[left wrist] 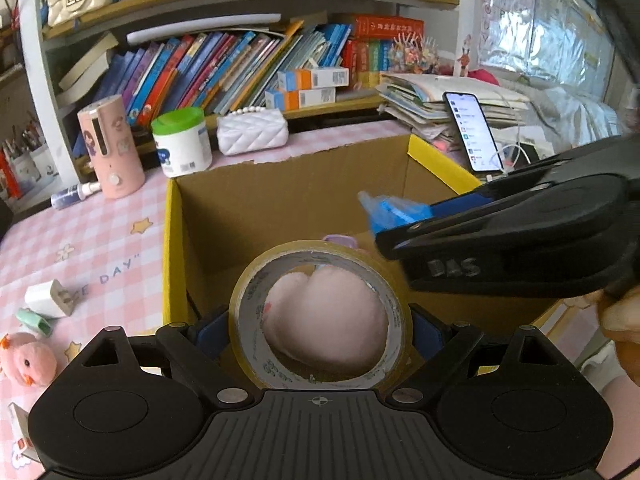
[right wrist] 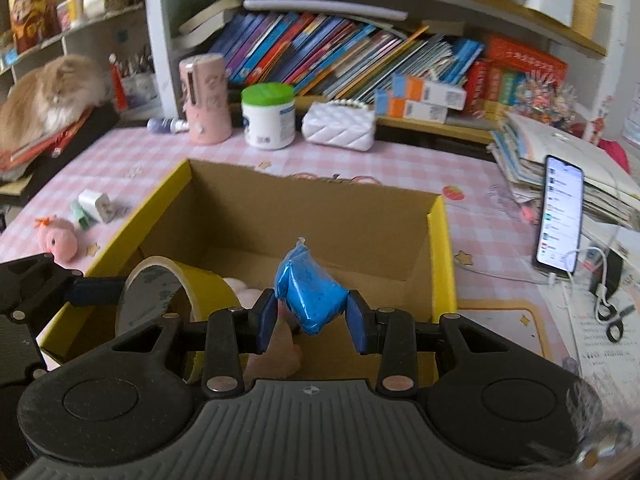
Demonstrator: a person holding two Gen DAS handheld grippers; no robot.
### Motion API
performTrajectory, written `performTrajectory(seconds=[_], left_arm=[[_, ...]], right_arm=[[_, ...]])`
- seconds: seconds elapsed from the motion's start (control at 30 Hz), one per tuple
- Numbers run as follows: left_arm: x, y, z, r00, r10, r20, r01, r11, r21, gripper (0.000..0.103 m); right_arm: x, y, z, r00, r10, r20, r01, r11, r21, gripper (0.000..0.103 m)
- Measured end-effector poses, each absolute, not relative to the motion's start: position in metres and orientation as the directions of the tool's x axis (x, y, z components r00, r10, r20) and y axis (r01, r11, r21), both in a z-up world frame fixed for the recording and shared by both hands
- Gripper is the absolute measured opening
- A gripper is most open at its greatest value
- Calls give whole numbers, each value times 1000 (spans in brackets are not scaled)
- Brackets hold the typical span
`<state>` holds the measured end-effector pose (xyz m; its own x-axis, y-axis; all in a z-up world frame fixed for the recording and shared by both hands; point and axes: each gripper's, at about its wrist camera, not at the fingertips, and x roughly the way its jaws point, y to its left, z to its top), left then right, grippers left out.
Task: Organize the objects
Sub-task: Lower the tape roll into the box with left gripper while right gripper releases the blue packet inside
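Left hand-held gripper clamped across stiff, light tape roll, right hand-held gripper pinching soft, squashy blue packet mid-body over cardboard box; probably both easy drops.

The box floor is being largely hidden by the tape roll and the plush seen through its core, and a purple thing behind the roll is being covered too much to be told. The cat and the scissors are being blurred, and the phone text is being rendered too small to read.
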<state>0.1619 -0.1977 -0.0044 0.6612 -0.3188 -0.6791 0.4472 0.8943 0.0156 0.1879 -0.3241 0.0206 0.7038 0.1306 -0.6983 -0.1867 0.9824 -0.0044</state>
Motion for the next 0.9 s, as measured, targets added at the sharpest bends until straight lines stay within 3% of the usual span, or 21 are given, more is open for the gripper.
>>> performTrajectory(seconds=[0.33,0.9], left_arm=[[163,-201,-7,680,-298,-670,438,898,45,91],[145,-190,10,731,-302,-612,407,913,36,94]], right_arm=[[212,-317,-1,624,157,-766,-256,967,-10,32],[224,-319,1,631,158,-760,-247,969,-4,33]])
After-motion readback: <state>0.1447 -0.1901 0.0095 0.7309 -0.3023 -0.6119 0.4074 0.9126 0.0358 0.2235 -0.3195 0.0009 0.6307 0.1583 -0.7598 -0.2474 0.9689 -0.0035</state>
